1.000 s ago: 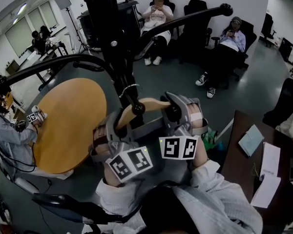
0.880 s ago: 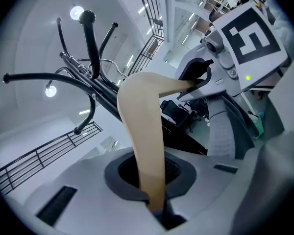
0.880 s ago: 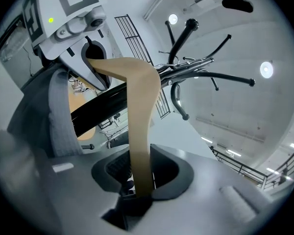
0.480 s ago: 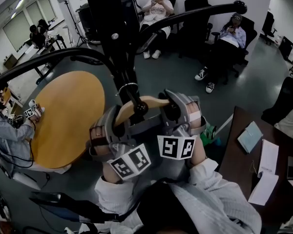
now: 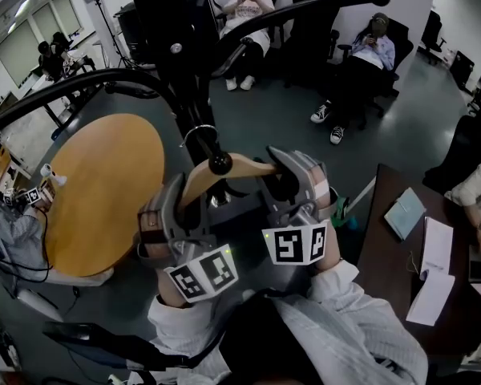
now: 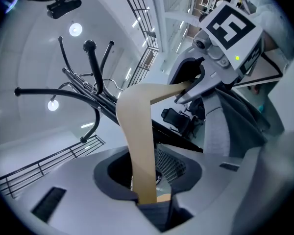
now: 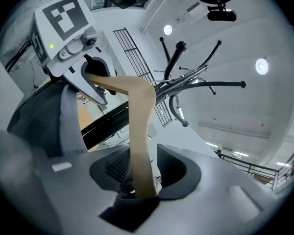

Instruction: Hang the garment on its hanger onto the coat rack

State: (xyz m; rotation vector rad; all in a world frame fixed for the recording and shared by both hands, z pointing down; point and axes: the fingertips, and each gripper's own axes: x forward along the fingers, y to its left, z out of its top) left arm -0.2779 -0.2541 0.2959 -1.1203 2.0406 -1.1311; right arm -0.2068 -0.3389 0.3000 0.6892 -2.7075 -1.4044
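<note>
A wooden hanger (image 5: 234,167) carries a grey garment (image 6: 225,126), and its metal hook (image 5: 199,133) loops over a ball-tipped peg (image 5: 220,164) of the black coat rack (image 5: 164,38). My left gripper (image 5: 180,207) has the hanger's left arm (image 6: 137,131) between its jaws. These have just been opening, and a gap shows beside the wood. My right gripper (image 5: 284,179) surrounds the right arm (image 7: 139,131). Its jaws have also just widened, with the wood loose between them. Each gripper shows in the other's view: the right gripper (image 6: 196,89) and the left gripper (image 7: 90,87).
A round wooden table (image 5: 104,191) stands left of the rack. People sit on chairs (image 5: 361,46) at the back, and another person (image 5: 8,223) sits at the far left. A dark desk (image 5: 401,247) with papers is at the right. More rack arms (image 5: 305,6) reach overhead.
Both grippers stay at the hanger by the peg. The left gripper's marker cube has sunk slightly down and left in the view. The hook rests on the same peg.
</note>
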